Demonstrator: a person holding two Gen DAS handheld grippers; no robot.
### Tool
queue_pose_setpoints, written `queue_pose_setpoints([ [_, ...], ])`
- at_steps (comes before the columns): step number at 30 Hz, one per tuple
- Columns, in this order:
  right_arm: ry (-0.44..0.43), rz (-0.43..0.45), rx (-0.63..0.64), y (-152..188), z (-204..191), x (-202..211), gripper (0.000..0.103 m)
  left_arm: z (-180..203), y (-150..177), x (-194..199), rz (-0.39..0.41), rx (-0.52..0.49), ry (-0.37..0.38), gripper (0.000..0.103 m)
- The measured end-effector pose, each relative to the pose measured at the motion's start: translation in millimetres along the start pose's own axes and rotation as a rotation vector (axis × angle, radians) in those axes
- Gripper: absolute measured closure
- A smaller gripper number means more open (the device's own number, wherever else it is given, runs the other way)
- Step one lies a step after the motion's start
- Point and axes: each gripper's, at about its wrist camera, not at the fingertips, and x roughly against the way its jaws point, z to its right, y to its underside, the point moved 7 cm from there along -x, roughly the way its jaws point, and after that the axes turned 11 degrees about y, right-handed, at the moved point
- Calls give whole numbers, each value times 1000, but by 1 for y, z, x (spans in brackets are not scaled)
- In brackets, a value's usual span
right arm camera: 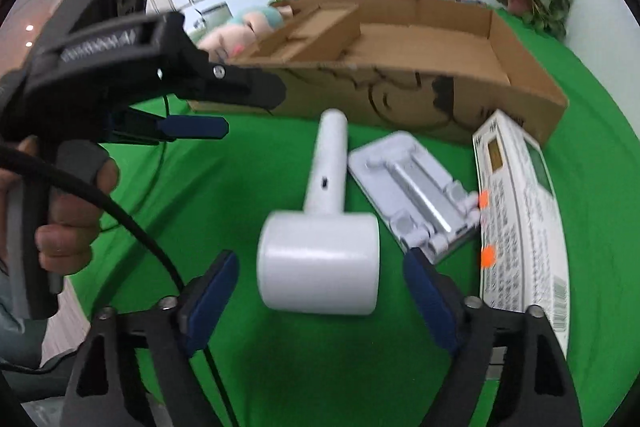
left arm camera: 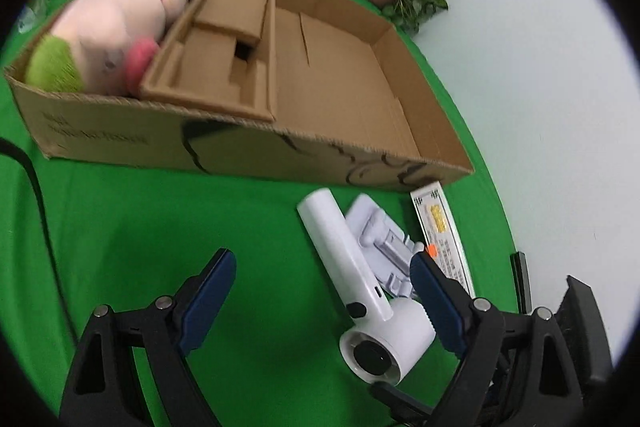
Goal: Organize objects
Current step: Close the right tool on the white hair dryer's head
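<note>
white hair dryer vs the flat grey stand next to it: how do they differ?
The hair dryer is plain white and bulky, a round barrel with a long handle; the grey stand is light grey, flat and rectangular with a metal bar and hinges. The hair dryer lies nearer the tongs of the right gripper; the grey stand sits further right, against the white carton. Both lie on the green cloth, outside the cardboard box.

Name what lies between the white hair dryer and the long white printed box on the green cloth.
A white plastic bracket lies between the hair dryer and the printed box, clearest in the right wrist view.
</note>
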Motion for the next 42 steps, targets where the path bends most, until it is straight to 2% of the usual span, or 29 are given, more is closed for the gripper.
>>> queue_pose_setpoints([
  [3, 27, -56, -6, 9, -3, -16, 45, 8, 5, -17, -45, -2, 61, 15],
  [5, 38, -63, 5, 12, -8, -17, 46, 11, 6, -22, -59, 7, 85, 15],
  [7, 8, -79, -1, 16, -14, -15, 46, 13, 9, -23, -66, 17, 96, 16],
  [9, -34, -91, -8, 20, -20, -12, 42, 15, 11, -21, -62, 14, 127, 16],
  [12, -27, -64, -21, 20, -23, -5, 17, 15, 11, -22, -57, 19, 146, 16],
  [17, -36, -56, -42, 19, -23, -6, 16, 11, 14, -34, -98, 59, 168, 20],
  [18, -31, -66, -37, 21, -24, -8, 19, 11, 14, -38, -108, 64, 180, 24],
  [21, -29, -96, -26, 28, -30, -15, 31, 11, 18, -46, -129, 64, 175, 25],
  [26, -3, -80, 3, 28, -40, -14, 33, 11, 22, -50, -133, 61, 178, 27],
  [29, 30, -76, 5, 30, -41, -15, 44, 9, 22, -49, -131, 54, 171, 33],
  [32, 27, -74, -9, 30, -41, -15, 44, 8, 22, -49, -124, 53, 144, 41],
  [35, 39, -70, -7, 34, -45, -14, 44, 11, 23, -50, -119, 33, 111, 42],
  [37, 50, -62, 8, 38, -50, -14, 44, 12, 24, -51, -120, 19, 86, 46],
  [40, 67, -46, 38, 43, -55, -10, 44, 7, 25, -49, -115, 13, 34, 65],
  [42, 79, -37, 60, 46, -60, -8, 44, 5, 27, -47, -109, 14, 36, 67],
])
